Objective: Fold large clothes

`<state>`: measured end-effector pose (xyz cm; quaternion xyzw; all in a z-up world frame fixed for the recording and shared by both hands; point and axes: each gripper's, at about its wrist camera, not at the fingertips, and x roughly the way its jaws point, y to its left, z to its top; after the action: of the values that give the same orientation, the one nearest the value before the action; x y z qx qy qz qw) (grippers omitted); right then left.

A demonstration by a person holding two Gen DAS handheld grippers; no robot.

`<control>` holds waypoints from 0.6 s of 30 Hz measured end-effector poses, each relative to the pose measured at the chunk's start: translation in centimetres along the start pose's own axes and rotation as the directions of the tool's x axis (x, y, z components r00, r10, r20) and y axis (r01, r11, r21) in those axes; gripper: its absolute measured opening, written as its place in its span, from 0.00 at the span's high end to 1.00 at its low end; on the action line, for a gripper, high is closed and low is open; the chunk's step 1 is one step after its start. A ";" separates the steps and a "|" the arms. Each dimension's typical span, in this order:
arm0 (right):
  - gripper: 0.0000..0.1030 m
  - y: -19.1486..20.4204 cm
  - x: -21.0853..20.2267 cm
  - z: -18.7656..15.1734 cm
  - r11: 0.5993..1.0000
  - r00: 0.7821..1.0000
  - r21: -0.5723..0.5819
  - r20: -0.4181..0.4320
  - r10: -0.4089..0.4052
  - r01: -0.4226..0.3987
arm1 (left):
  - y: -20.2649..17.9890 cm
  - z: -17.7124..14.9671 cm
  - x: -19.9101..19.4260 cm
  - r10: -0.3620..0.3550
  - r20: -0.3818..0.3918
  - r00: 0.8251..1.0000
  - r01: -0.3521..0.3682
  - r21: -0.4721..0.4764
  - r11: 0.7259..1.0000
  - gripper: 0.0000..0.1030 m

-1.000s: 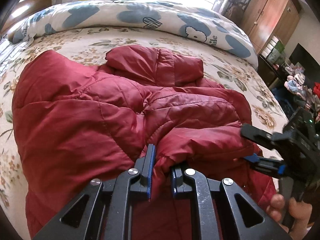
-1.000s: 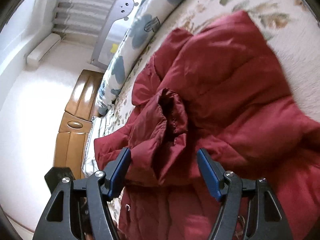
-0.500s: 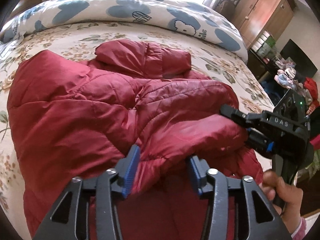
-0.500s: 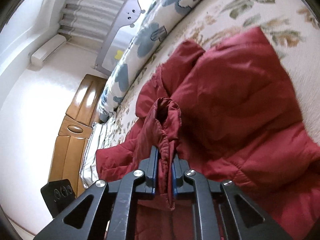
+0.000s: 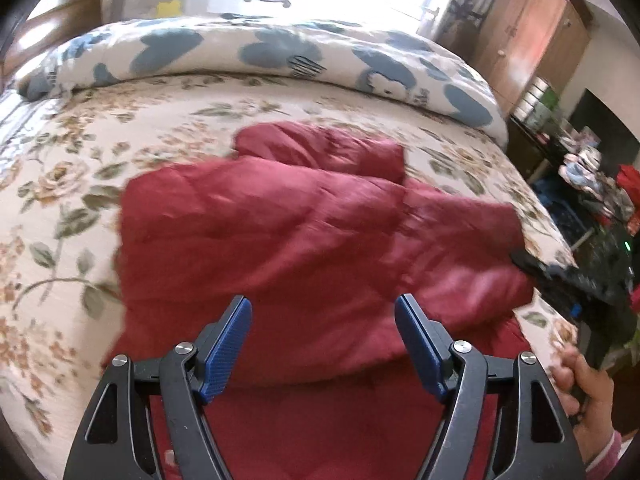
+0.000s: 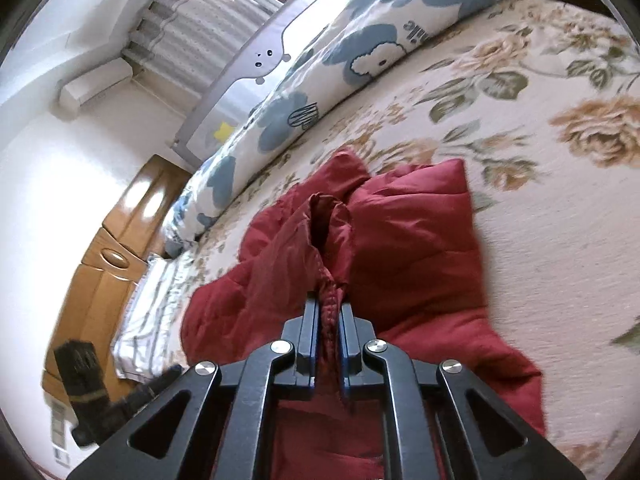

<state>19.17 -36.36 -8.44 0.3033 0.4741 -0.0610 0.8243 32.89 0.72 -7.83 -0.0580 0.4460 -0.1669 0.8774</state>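
Right claw (image 6: pixel 329 320) pinching cuff of red quilted puffer jacket (image 5: pixel 304 232) on floral bed (image 5: pixel 80 152); left claw (image 5: pixel 323 344) gaping wide, empty. Risk: slippery cuff slipping out, fold collapsing.

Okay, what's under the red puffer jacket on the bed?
The red puffer jacket lies on the floral bedspread, which shows all around it. What is directly beneath stays covered. The right gripper pinches its edge.

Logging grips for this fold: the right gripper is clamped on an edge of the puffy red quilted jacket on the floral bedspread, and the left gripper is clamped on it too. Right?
Not quite. The left gripper is open, holding nothing, per the left wrist view. The right gripper does clamp an edge of the puffy red quilted jacket on the floral bedspread.
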 end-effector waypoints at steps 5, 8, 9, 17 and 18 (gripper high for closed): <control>0.95 -0.6 0.3 -0.7 0.997 0.998 -0.038 -0.011 -0.065 0.065 | 1.5 1.4 1.1 0.086 0.006 0.996 -0.086 -0.009 0.996 0.40; 0.95 -1.2 0.9 -0.9 0.996 0.996 -0.039 -0.024 -0.083 0.082 | 1.7 1.9 2.9 0.104 -0.022 0.994 -0.105 -0.004 0.995 0.44; 0.95 -1.3 1.0 -1.0 0.995 0.996 -0.041 -0.027 -0.089 0.088 | 1.6 1.9 3.7 0.116 -0.034 0.993 -0.116 0.004 0.993 0.44; 0.88 0.0 -0.4 -0.9 0.986 0.989 -0.079 0.009 -0.146 0.146 | 0.7 1.9 7.9 0.176 -0.099 0.979 -0.172 0.045 0.984 0.44; 0.82 0.7 -1.1 -0.8 0.980 0.985 -0.099 0.041 -0.169 0.172 | 0.7 1.9 8.0 0.178 -0.098 0.979 -0.174 0.046 0.984 0.44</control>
<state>18.25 -35.55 -7.52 0.2180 0.4873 -0.1121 0.8381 38.95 -1.50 -13.03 0.0064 0.4902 -0.0997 0.8659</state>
